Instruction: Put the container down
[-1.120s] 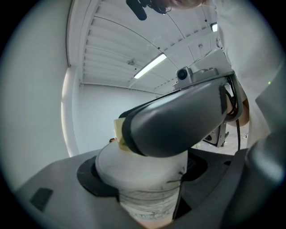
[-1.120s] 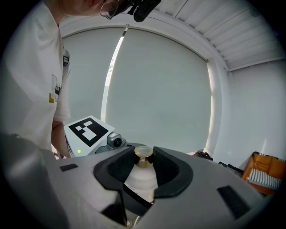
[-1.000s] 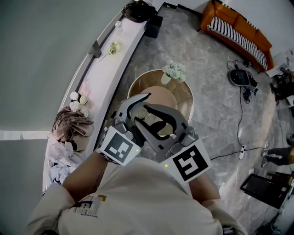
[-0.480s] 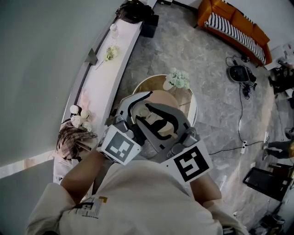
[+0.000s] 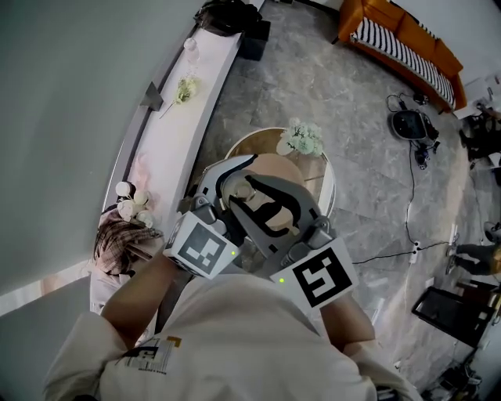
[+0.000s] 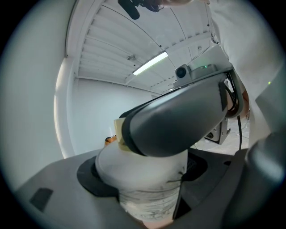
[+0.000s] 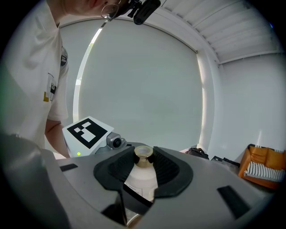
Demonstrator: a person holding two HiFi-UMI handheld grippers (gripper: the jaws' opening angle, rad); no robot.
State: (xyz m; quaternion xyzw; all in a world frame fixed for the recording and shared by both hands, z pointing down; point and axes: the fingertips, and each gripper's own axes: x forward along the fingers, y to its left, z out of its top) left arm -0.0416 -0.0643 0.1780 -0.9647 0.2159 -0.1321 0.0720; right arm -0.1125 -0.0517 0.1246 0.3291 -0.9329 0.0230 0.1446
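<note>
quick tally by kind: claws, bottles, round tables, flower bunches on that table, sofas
claws: 2, left claw and right claw
bottle: 1
round table: 1
flower bunch on it: 1
sofa: 1
total: 6

At mid-frame in the head view, the container (image 7: 142, 176) sits between the jaws of both the left gripper (image 6: 145, 176) and the right gripper (image 7: 143, 169), which cross above a round table (image 5: 262, 142) with a bunch of flowers (image 5: 301, 137) on its far edge. A long shelf (image 5: 168, 141) runs along the wall from top centre to lower left, with a bag (image 5: 227, 14) at its upper end and what seems to be a bundle of cloth (image 5: 117, 239) at its lower end. A sofa (image 5: 407, 47) lies in the upper right corner, with a round device (image 5: 409, 125) on the floor just below it.
</note>
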